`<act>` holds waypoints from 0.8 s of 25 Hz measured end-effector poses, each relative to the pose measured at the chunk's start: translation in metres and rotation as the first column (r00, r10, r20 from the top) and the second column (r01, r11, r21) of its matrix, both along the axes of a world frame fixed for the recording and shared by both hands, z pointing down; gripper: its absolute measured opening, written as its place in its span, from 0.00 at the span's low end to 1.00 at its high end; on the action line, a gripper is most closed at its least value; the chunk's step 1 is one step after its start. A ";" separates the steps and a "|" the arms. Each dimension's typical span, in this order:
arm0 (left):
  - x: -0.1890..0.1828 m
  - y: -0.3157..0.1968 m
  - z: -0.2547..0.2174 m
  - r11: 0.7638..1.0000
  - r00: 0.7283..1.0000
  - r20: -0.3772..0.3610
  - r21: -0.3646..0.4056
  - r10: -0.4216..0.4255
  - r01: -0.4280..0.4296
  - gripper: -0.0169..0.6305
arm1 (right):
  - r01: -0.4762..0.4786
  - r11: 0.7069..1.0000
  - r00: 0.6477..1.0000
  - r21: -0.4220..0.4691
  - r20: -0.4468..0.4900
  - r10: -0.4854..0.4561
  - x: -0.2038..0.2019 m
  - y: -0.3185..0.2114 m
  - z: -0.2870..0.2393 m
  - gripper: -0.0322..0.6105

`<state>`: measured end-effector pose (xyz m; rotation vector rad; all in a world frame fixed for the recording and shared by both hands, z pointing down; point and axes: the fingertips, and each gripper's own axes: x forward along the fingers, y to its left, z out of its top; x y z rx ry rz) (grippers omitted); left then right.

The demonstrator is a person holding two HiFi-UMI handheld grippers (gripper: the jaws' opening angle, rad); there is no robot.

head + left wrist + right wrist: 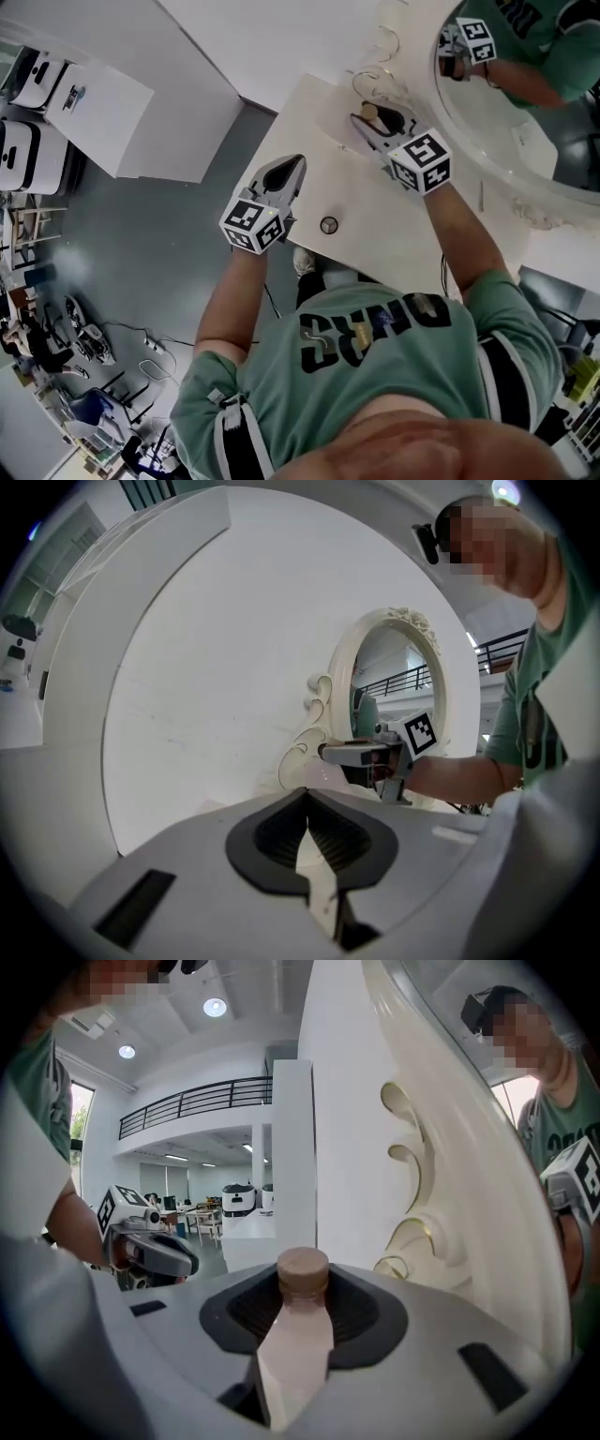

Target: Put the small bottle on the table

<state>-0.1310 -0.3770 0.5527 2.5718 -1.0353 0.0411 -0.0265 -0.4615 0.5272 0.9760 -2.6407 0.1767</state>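
Observation:
My right gripper [373, 120] is shut on the small bottle [298, 1335], a pale pink one with a brown cap [303, 1272] that sticks out past the jaw tips. In the head view the cap [368, 112] shows above the far end of the white table [375, 220], near the mirror. My left gripper [289, 172] hovers over the table's left edge, shut with nothing between its pads [330, 841]. From the left gripper view the right gripper [370, 757] is seen in front of the mirror.
A large round mirror with an ornate white frame [487, 141] stands along the table's far right side, and its scrolls [417, 1194] are close beside the bottle. A small round thing [328, 225] lies on the table near me. Grey floor [169, 244] lies to the left.

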 end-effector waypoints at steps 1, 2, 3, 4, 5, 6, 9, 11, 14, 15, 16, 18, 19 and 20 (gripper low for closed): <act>0.001 -0.003 0.004 1.000 1.000 -0.001 -0.001 0.002 -0.002 0.04 | -0.003 1.000 1.000 -0.001 -0.008 0.003 -0.003 -0.006 0.007 0.25; 0.001 -0.006 0.009 1.000 1.000 -0.002 -0.002 0.005 -0.005 0.04 | -0.008 1.000 1.000 -0.003 -0.015 0.008 -0.005 -0.012 0.014 0.25; 0.002 -0.009 0.013 1.000 1.000 -0.002 -0.003 0.009 -0.009 0.04 | -0.013 1.000 1.000 -0.006 -0.021 0.013 -0.007 -0.017 0.021 0.25; 0.002 -0.012 0.018 1.000 1.000 -0.001 -0.004 0.012 -0.012 0.04 | -0.018 1.000 0.999 -0.010 -0.027 0.018 -0.009 -0.022 0.028 0.25; 0.002 -0.015 0.022 1.000 1.000 -0.001 -0.005 0.016 -0.016 0.04 | -0.023 1.000 0.999 -0.013 -0.033 0.023 -0.011 -0.027 0.035 0.25; 0.002 -0.017 0.026 1.000 1.000 -0.002 -0.007 0.019 -0.019 0.04 | -0.028 1.000 0.999 -0.015 -0.038 0.027 -0.013 -0.032 0.041 0.25; 0.002 -0.021 0.036 0.999 0.999 -0.012 -0.015 0.029 -0.029 0.04 | -0.037 0.999 0.998 -0.014 -0.051 0.036 -0.018 -0.042 0.054 0.25; 0.003 -0.023 0.042 0.999 0.999 -0.016 -0.021 0.034 -0.035 0.04 | -0.041 0.999 0.998 -0.014 -0.055 0.040 -0.021 -0.048 0.060 0.25; 0.002 -0.026 0.048 0.999 0.999 -0.018 -0.026 0.040 -0.040 0.04 | -0.043 0.999 0.997 -0.011 -0.065 0.042 -0.027 -0.055 0.067 0.25; 0.001 -0.027 0.049 0.999 0.999 -0.020 -0.029 0.040 -0.041 0.04 | -0.041 0.999 0.997 -0.010 -0.070 0.040 -0.029 -0.057 0.070 0.25; 0.001 -0.028 0.051 0.999 0.999 -0.023 -0.031 0.040 -0.040 0.04 | -0.037 0.999 0.997 -0.008 -0.074 0.036 -0.031 -0.058 0.072 0.25; 0.000 -0.029 0.054 0.999 0.999 -0.027 -0.036 0.039 -0.040 0.04 | -0.032 0.999 0.996 -0.008 -0.079 0.031 -0.035 -0.060 0.077 0.25; 0.000 -0.030 0.055 0.999 0.999 -0.029 -0.037 0.039 -0.040 0.04 | -0.032 0.999 0.996 -0.010 -0.081 0.031 -0.036 -0.061 0.079 0.25; -0.001 -0.030 0.056 0.998 0.999 -0.030 -0.037 0.040 -0.041 0.04 | -0.033 0.999 0.996 -0.010 -0.081 0.032 -0.037 -0.062 0.081 0.25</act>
